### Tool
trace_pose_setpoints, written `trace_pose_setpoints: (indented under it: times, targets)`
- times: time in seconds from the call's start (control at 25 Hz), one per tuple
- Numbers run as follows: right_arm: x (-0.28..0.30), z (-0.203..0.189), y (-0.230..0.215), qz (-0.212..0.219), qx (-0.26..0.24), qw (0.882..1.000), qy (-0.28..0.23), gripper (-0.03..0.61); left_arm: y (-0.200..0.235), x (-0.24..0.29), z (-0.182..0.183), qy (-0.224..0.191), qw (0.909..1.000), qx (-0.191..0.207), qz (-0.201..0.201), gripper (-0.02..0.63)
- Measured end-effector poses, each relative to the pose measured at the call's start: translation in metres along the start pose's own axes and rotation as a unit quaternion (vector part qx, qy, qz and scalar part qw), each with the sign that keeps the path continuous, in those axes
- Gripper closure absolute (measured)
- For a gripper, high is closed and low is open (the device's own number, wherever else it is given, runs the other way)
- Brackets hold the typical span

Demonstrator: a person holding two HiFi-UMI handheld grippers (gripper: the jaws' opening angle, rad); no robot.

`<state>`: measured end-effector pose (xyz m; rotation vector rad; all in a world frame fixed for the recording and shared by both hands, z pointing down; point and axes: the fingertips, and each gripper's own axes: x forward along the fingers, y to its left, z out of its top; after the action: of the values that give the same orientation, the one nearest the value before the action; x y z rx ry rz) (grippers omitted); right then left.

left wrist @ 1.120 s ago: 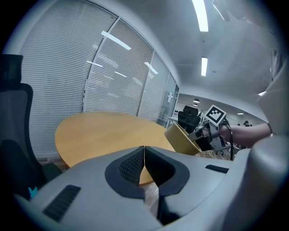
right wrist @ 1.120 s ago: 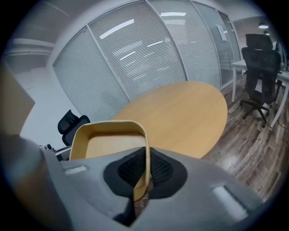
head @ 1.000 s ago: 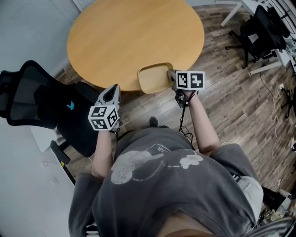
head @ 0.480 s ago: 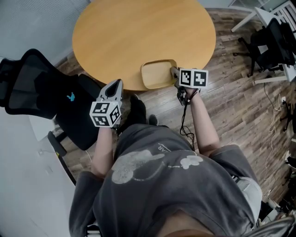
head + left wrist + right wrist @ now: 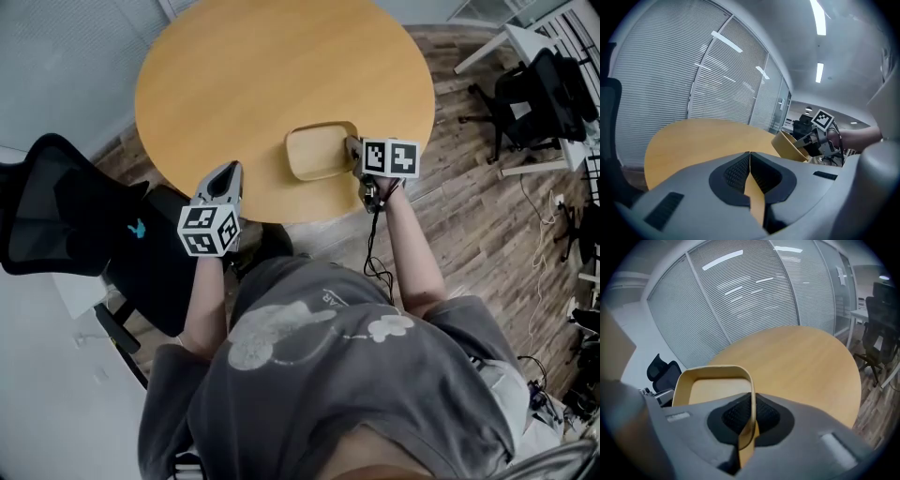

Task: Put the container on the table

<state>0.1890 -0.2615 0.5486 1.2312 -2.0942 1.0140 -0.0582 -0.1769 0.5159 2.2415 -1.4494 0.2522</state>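
Observation:
The container point(image 5: 319, 152) is a shallow, light wooden tray with rounded corners. My right gripper point(image 5: 352, 150) is shut on its right rim and holds it over the near edge of the round wooden table point(image 5: 262, 66). In the right gripper view the rim point(image 5: 749, 380) runs between the shut jaws of the right gripper point(image 5: 750, 420). From the left gripper view the container point(image 5: 790, 144) looks tilted, just above the tabletop point(image 5: 703, 138). My left gripper point(image 5: 227, 176) is shut on nothing, and its tip reaches over the table's near left edge. Its jaws point(image 5: 750, 157) meet at the tip.
A black office chair point(image 5: 84, 220) stands close at the left, beside the table. More black chairs point(image 5: 544, 89) and a white desk stand at the far right on the wooden floor. Glass walls with blinds point(image 5: 740, 291) rise behind the table.
The person has stepped closer to the table. The container, held by the right gripper, has gone from the table's edge to fully over the tabletop. The left gripper's tip now reaches over the edge.

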Motion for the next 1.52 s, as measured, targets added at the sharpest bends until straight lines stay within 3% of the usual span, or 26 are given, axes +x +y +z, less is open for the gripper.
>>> trace_pose_setpoints:
  times: [0.8, 1.52]
  targets:
    - [0.162, 0.147, -0.003, -0.035, -0.007, 0.999, 0.027, 0.577, 0.146, 0.115, 0.072, 0.014, 0.9999, -0.007, 0.005, 0.617]
    - [0.267, 0.194, -0.025, -0.098, -0.022, 0.993, 0.058, 0.577, 0.224, 0.164, 0.066, 0.035, 0.9990, -0.027, 0.004, 0.617]
